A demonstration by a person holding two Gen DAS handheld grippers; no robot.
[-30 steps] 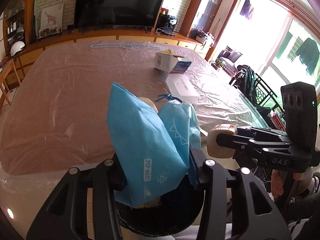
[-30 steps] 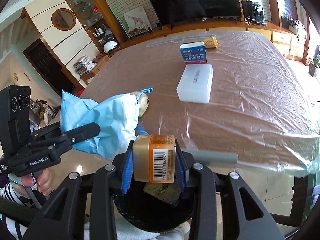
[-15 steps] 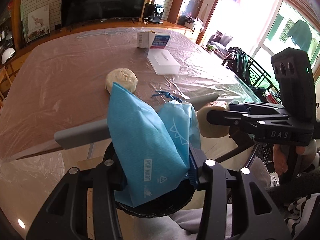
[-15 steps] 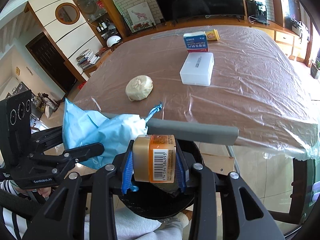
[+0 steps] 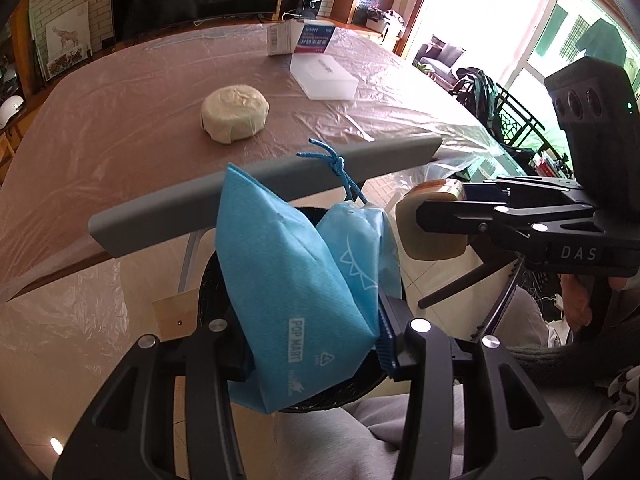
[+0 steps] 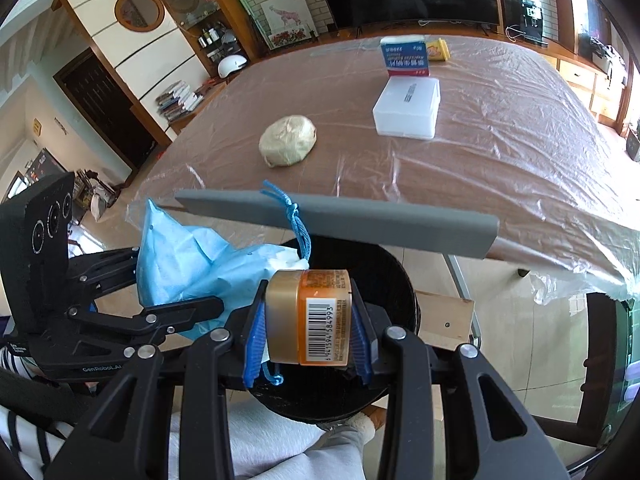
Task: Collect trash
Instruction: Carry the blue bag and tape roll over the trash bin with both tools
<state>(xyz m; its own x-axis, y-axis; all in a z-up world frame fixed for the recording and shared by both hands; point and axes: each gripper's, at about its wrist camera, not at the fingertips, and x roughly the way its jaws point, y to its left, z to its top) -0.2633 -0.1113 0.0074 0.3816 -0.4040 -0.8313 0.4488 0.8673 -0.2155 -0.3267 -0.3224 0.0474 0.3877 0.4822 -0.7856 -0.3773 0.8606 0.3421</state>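
My left gripper is shut on a blue drawstring bag and holds it over a black trash bin on the floor in front of the table. My right gripper is shut on an orange jar with a gold lid and a barcode, also above the bin. The jar shows in the left wrist view, right of the bag. The bag shows in the right wrist view, left of the jar. A round beige wrapped lump lies on the table.
The table is covered with plastic film, with a grey padded edge strip just beyond the bin. On it stand a white flat box and a blue-and-white carton. A wooden board lies beside the bin.
Both grippers have drawn back from over the table and dropped lower, still holding the bag and jar. The bin and the grey table edge now show in front of them.
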